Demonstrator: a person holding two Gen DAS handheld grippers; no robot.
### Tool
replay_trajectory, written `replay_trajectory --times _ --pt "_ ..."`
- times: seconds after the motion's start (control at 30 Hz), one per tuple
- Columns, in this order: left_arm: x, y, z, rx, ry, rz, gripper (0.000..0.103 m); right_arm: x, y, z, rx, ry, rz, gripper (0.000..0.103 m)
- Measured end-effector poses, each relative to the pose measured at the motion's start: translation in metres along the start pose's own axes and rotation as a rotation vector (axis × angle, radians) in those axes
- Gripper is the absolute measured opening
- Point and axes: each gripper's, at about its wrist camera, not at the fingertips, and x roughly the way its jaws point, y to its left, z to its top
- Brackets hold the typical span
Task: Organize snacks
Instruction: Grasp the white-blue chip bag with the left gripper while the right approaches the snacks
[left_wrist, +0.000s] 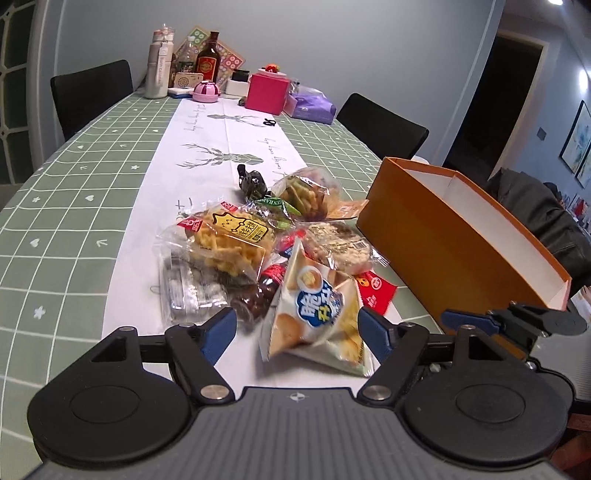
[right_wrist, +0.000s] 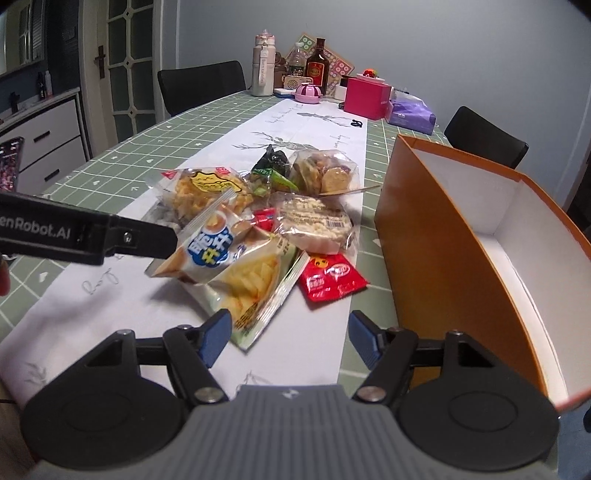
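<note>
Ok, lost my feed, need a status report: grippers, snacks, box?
Left gripper open around the chip bag, not clamped. Right gripper open, empty. Snack pile out on the table; orange box empty, access clear.

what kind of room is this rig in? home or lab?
Most likely a home dining room. A long table with a green checked cloth and deer-print runner has black chairs along its sides, household bottles and a tissue pack crowd its far end, and a glazed door stands beside white drawers.
</note>
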Motion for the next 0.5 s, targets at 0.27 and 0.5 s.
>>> replay_trajectory --times 0.27,0.5 --pt "0.023 0.013 0.003 -0.017 0.006 -0.062 0.088 0.028 0.003 0.012 -0.029 0.02 -0.025 0.044" --pt "0.042 0.019 0.002 -0.014 0.035 -0.099 0.088 0.047 0.001 0.013 0.011 0.045 0.003 0.037"
